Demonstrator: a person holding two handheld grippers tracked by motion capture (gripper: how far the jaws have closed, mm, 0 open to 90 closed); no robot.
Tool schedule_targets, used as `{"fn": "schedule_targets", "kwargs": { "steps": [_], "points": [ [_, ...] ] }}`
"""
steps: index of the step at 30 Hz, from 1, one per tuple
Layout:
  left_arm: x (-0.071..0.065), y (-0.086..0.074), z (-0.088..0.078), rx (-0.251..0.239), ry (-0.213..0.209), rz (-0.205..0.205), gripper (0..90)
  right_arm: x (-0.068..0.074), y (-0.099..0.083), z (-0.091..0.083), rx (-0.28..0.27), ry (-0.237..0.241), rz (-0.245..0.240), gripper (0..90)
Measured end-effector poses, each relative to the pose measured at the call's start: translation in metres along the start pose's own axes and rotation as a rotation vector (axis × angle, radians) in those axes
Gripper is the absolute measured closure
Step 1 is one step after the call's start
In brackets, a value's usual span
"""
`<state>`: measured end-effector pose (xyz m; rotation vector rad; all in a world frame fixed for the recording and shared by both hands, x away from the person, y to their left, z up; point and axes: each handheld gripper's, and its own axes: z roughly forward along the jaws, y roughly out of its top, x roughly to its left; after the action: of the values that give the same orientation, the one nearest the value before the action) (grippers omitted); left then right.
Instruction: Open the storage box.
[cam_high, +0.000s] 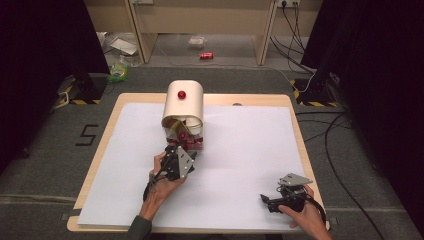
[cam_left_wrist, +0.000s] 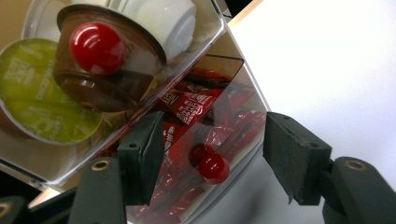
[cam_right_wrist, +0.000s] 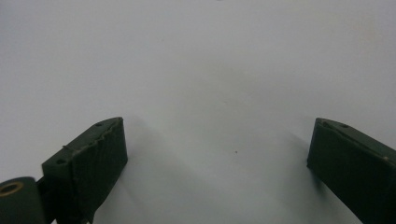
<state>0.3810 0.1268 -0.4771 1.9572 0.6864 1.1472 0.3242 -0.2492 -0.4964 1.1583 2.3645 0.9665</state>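
Left hand-held gripper (cam_high: 186, 150) at the open front of a cream roll-top box (cam_high: 184, 106) with red packets (cam_high: 191, 144), right hand-held gripper (cam_high: 266, 201) resting well apart on the white-covered tabletop (cam_high: 250, 145).

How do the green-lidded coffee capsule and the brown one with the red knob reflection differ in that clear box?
The green capsule shows its flat foil lid with print on it; the brown capsule lies tilted, showing its dark side and rim. The green one sits nearer the box's outer wall, the brown one beside a white capsule. Both are round pods in the upper compartment.
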Motion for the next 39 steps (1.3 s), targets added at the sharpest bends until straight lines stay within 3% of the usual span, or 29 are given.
{"fn": "schedule_targets", "kwargs": {
  "steps": [12,19,31,39],
  "points": [
    [0.000,0.005,-0.008,0.026,-0.029,-0.087,37.6,0.000,0.000,0.000,0.000,0.000,0.000,5.3],
    [-0.001,0.007,-0.014,0.039,-0.043,-0.096,37.6,0.000,0.000,0.000,0.000,0.000,0.000,5.3],
    [0.000,0.007,-0.032,0.044,-0.112,-0.155,37.7,0.000,0.000,0.000,0.000,0.000,0.000,5.3],
    [-0.003,0.004,-0.040,0.072,-0.152,-0.195,37.9,0.000,0.000,0.000,0.000,0.000,-0.001,5.3]
  ]
}}
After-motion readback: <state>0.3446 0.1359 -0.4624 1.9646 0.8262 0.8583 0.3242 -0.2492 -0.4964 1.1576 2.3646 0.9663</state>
